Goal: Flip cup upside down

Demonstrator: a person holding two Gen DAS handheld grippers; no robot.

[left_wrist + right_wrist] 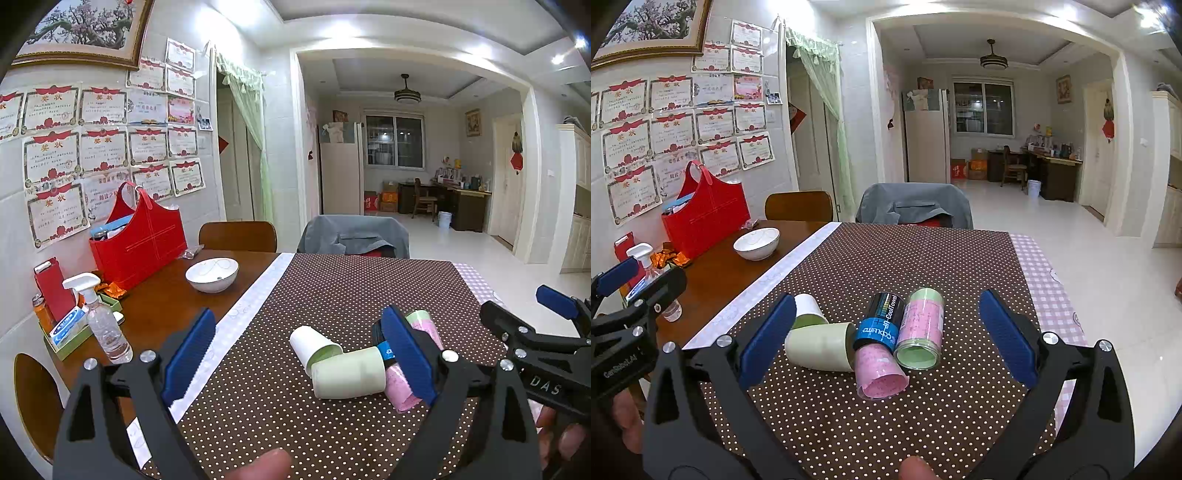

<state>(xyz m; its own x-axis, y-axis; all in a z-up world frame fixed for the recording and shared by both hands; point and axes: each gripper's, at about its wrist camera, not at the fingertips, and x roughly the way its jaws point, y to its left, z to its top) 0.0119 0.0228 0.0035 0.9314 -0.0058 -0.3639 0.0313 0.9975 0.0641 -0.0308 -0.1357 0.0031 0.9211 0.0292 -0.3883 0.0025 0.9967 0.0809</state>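
Several cups lie on their sides in a cluster on the brown dotted cloth (923,266). A white cup (314,347) (809,310) lies furthest left, a pale green cup (349,373) (820,349) beside it. A black and blue can (881,321), a pink cup (881,373) and a pink cup with a green lid (921,328) lie to the right. My left gripper (299,354) is open and empty, just before the white and green cups. My right gripper (886,336) is open and empty, framing the cluster. It shows at the right of the left wrist view (554,306).
A white bowl (212,275) sits on the bare wood table at the left, with a red bag (142,236), a spray bottle (103,317) and a tissue box (68,326) by the wall. Two chairs (354,236) stand at the far edge. The table's right edge drops to floor.
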